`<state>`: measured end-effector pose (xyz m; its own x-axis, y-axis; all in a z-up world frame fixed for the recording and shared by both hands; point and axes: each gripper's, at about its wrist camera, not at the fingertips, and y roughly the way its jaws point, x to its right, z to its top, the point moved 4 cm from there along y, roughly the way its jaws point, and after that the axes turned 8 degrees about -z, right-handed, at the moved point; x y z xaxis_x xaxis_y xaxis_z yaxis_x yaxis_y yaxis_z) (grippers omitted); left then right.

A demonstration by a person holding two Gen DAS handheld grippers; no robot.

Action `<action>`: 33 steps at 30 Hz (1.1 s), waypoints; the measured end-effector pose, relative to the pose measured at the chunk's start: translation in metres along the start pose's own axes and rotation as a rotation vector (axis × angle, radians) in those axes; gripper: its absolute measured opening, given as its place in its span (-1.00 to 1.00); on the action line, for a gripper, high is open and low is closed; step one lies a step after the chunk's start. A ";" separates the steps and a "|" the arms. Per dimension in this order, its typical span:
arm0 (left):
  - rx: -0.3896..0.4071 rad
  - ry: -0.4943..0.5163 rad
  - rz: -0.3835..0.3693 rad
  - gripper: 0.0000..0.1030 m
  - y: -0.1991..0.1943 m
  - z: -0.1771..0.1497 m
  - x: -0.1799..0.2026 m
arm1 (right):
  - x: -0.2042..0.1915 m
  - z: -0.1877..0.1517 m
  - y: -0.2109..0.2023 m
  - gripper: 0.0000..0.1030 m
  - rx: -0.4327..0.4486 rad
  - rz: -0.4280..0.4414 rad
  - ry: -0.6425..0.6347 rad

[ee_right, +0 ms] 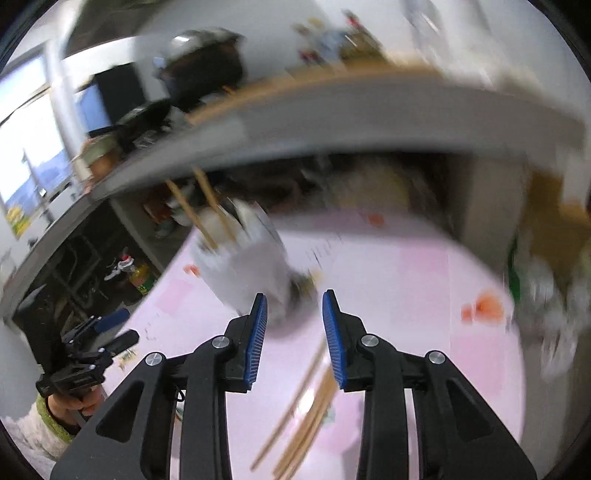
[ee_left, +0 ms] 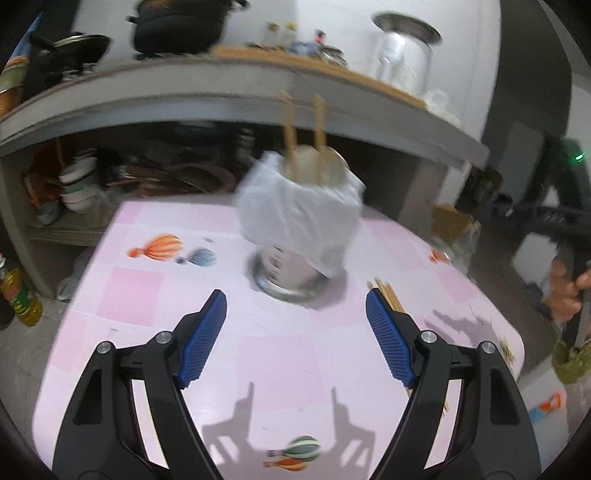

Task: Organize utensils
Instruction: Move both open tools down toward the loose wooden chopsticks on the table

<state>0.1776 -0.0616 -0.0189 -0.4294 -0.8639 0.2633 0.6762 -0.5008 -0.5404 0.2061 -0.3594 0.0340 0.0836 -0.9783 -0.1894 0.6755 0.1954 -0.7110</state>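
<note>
A metal holder (ee_left: pixel 291 273) stands on the pink table (ee_left: pixel 147 295), near its far side. A white plastic bag (ee_left: pixel 299 214) is wrapped over its top. Wooden chopsticks (ee_left: pixel 291 140) stick up out of it. More loose chopsticks (ee_right: pixel 306 410) lie flat on the table, on the near right part.

The left wrist view shows the holder well: its round metal base and the bag around it. It shows only a bit of the loose chopsticks (ee_left: pixel 388 295), peeking out behind one blue pad. The right wrist view is very blurry, so the holder (ee_right: pixel 243 273) looks smeared and tilted there. But it shows the loose chopsticks much better, lying just below the right gripper (ee_right: pixel 295 295).

The left gripper (ee_left: pixel 295 295) is wide apart with nothing in it. The right gripper has a small gap between its blue pads, and nothing is in it either. Both hang above the table.

Each view sees the other tool too. A hand (ee_left: pixel 565 295) grips a handle at the right edge of the left view. In the right view the left gripper (ee_right: pixel 114 328) shows at the lower left.

Behind the table is a grey shelf (ee_left: pixel 221 96) with black pots (ee_left: pixel 177 26) and a shiny metal pot (ee_left: pixel 402 62) on top. Bowls (ee_left: pixel 77 184) sit under it. A bottle of yellow oil (ee_left: pixel 18 295) stands on the floor. Balloon pictures (ee_left: pixel 159 247) are on the table cover.
</note>
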 end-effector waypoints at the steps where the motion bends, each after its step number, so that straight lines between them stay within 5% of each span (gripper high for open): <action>1: -0.017 0.012 -0.010 0.43 0.007 -0.004 0.006 | 0.009 -0.012 0.013 -0.40 -0.033 -0.011 0.027; 7: -0.098 0.049 -0.055 0.43 0.045 -0.023 0.036 | 0.031 -0.054 0.078 -0.43 -0.170 -0.049 0.077; 15: -0.203 0.082 -0.066 0.43 0.093 -0.045 0.056 | 0.028 -0.070 0.119 -0.59 -0.230 -0.045 0.047; 33: -0.314 0.097 -0.136 -0.21 0.154 -0.054 0.070 | 0.028 -0.076 0.138 -0.90 -0.253 -0.084 -0.022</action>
<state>0.2191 -0.1961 -0.1264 -0.5677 -0.7739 0.2807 0.3985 -0.5567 -0.7289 0.2459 -0.3542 -0.1210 0.0526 -0.9926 -0.1098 0.4762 0.1216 -0.8709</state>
